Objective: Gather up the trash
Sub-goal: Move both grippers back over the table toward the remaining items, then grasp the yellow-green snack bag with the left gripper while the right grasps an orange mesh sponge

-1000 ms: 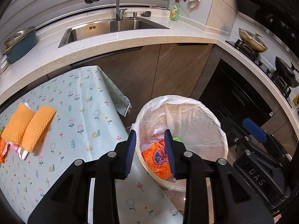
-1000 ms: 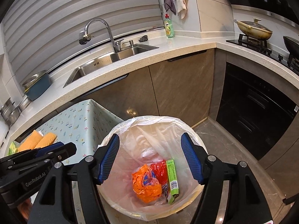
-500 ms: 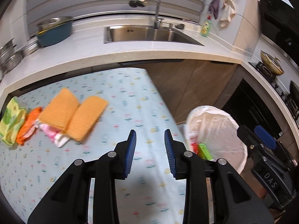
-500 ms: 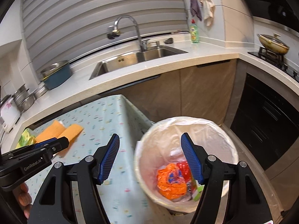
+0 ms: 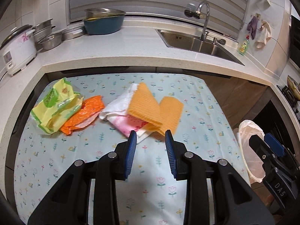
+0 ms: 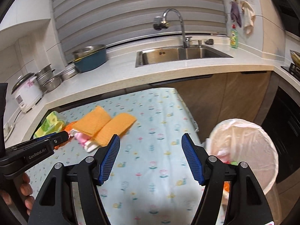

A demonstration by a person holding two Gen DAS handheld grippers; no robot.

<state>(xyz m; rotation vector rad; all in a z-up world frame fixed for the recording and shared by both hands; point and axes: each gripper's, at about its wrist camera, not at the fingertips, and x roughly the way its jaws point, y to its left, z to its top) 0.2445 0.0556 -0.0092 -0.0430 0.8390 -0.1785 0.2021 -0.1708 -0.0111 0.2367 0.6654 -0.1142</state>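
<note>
Trash lies on the flowered tablecloth (image 5: 196,123): two orange cloth pieces (image 5: 155,110) (image 6: 105,123) on crumpled white and pink paper (image 5: 120,116), an orange wrapper (image 5: 84,114) and a yellow-green wrapper (image 5: 54,105) (image 6: 50,123) further left. My left gripper (image 5: 151,140) hovers open and empty just short of the orange cloth. My right gripper (image 6: 151,146) stands wide open over the cloth's right half, holding nothing. A bin with a white liner (image 6: 245,146) (image 5: 249,142) stands at the table's right side, with trash inside.
A pale counter (image 5: 116,46) wraps behind the table with a sink (image 6: 180,54), faucet (image 6: 174,22), blue basin (image 5: 103,24), steel pots (image 5: 48,35) and a rice cooker (image 5: 16,48). A hob with a pan sits far right. A hand (image 6: 22,193) holds the left tool.
Both grippers swung left from over the bin to over the table. The trash pile has come into the middle of the left wrist view; the bin slid to the right edge. Jaw openings look unchanged.
</note>
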